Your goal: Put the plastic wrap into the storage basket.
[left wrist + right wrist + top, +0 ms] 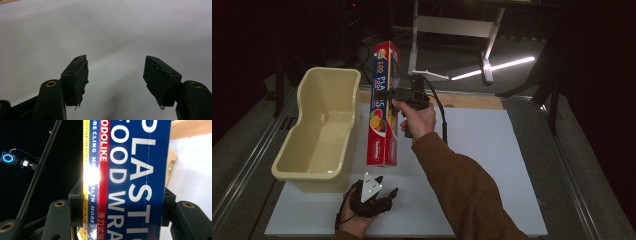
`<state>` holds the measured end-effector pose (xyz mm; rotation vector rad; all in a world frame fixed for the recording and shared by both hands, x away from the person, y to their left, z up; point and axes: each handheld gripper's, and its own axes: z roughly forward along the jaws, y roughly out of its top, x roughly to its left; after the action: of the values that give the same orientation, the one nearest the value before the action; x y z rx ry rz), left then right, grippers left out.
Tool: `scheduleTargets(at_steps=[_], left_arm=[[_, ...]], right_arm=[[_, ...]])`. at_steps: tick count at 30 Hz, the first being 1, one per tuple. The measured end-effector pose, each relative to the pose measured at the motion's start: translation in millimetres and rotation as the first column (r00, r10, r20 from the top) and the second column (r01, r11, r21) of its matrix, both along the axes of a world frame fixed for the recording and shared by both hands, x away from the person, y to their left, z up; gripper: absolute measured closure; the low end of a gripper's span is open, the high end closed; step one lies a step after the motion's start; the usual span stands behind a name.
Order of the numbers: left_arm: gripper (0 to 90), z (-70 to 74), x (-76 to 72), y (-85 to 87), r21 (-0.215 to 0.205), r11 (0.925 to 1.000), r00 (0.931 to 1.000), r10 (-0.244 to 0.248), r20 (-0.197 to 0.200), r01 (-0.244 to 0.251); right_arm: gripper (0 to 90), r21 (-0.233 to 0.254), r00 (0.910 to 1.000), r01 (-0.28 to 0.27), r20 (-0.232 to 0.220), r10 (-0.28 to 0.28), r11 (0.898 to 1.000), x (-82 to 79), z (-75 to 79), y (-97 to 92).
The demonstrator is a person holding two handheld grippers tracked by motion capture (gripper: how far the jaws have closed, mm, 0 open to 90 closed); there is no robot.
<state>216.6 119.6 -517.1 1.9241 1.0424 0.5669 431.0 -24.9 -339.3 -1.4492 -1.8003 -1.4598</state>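
Your left gripper (388, 191) sits nearest the camera at the bottom of the high view, low over the white mat (492, 165), its jaws spread apart with nothing between them. Your right gripper (388, 93) is clamped on the box of plastic wrap (383, 107), pinching it across its narrow sides. You hold that long box lengthwise in the air, just beside the cream tub (319, 132) and above the mat. Its blue face with white lettering (135, 180) fills the right gripper view.
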Motion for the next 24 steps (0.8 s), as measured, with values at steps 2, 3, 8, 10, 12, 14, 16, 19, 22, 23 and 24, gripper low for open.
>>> scheduleTargets(at_steps=[2,3,8,10,12,14,16,19,22,23,24], left_arm=[[36.3,0.1,-0.1,0.1,-0.001,1.0,1.0,0.0,0.0,0.0],[36.3,0.5,-0.3,0.5,-0.002,1.0,1.0,0.001,0.0,-0.001],[36.3,0.2,-1.4,1.1,-0.011,0.9999,1.0,0.005,-0.002,-0.005],[36.3,0.5,-2.5,0.9,-0.005,1.0,1.0,0.003,-0.001,-0.003],[36.3,0.5,-2.8,1.1,0.001,1.0,1.0,-0.001,0.0,0.001],[36.3,0.5,-3.0,1.1,-0.001,1.0,1.0,0.0,0.0,0.0],[36.3,0.8,-3.8,1.7,-0.001,1.0,1.0,0.001,0.001,-0.001],[36.3,1.3,-5.0,2.2,-0.015,0.9998,0.9999,0.01,0.007,-0.009],[36.3,1.6,-5.5,3.1,-0.013,0.9999,0.9999,0.01,0.01,-0.01],[36.4,1.7,-5.9,3.4,-0.018,0.9998,0.9999,0.012,0.009,-0.012],[36.3,1.9,-6.2,3.8,-0.016,0.9998,0.9999,0.012,0.009,-0.012]], right_arm=[[42.0,0.002,1.0,-0.005,-0.002,0.005,1.0,-0.8,0.5,3.3],[42.0,0.012,0.9999,-0.01,-0.005,0.01,1.0,-1.2,0.7,6.3],[41.9,0.071,0.9993,-0.023,-0.027,0.025,0.997,-4.1,2.3,20.8],[41.9,0.095,0.9992,-0.019,-0.033,0.022,0.995,-5.4,2.6,27.9],[41.9,0.109,0.9989,-0.01,-0.044,0.015,0.994,-5.6,1.3,33.3],[41.8,0.12,0.9985,-0.005,-0.053,0.011,0.993,-5.3,-0.5,37.1],[41.8,0.139,0.996,-0.006,-0.088,0.019,0.99,-4.6,-4.4,44.2],[41.7,0.155,0.9918,-0.011,-0.124,0.031,0.988,-3.4,-11.2,56.5],[41.7,0.163,0.9897,-0.009,-0.14,0.032,0.987,-1.7,-15.3,63.2],[41.7,0.164,0.9885,-0.009,-0.147,0.033,0.986,-0.3,-17.4,65.8],[41.7,0.165,0.9869,-0.005,-0.158,0.032,0.986,0.8,-19.3,68.3]])
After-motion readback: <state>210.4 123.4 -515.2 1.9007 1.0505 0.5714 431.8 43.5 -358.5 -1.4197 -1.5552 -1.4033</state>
